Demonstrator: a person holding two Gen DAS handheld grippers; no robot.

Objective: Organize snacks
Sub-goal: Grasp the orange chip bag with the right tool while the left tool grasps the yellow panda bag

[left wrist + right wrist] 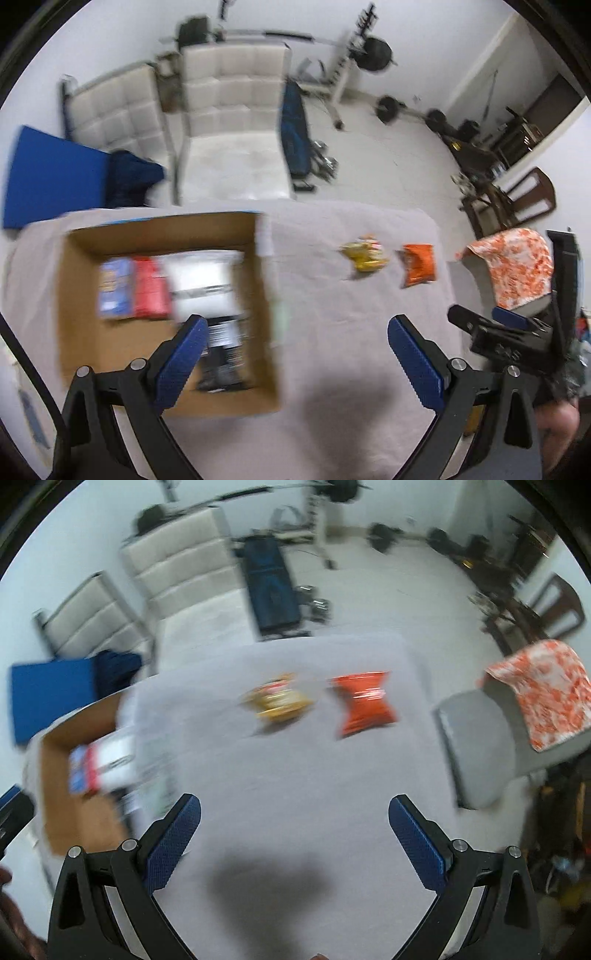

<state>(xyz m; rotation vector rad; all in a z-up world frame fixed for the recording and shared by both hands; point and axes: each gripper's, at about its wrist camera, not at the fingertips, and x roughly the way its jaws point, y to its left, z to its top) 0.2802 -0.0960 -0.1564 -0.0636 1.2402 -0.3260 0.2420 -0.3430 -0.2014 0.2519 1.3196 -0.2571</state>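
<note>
A brown cardboard box [74, 332] stands on the left of the grey-clothed table [332, 314], holding a blue packet [114, 288], a red packet [149, 288], a white packet [203, 284] and a dark packet [225, 362]. My left gripper [295, 339] hangs open above the box's right edge, holding nothing. On the cloth lie a yellow snack bag [277, 701] and an orange snack bag [364, 701]. My right gripper [295, 819] is open and empty, hovering nearer the table's front than both bags. The box [77, 812] shows at the left of the right wrist view.
Two white padded chairs [229, 122] stand behind the table. A blue mat [48, 177] and a weight bench [271, 587] lie beyond. A grey chair with an orange-patterned cloth [546, 690] stands off the table's right edge. Gym weights [388, 107] litter the floor.
</note>
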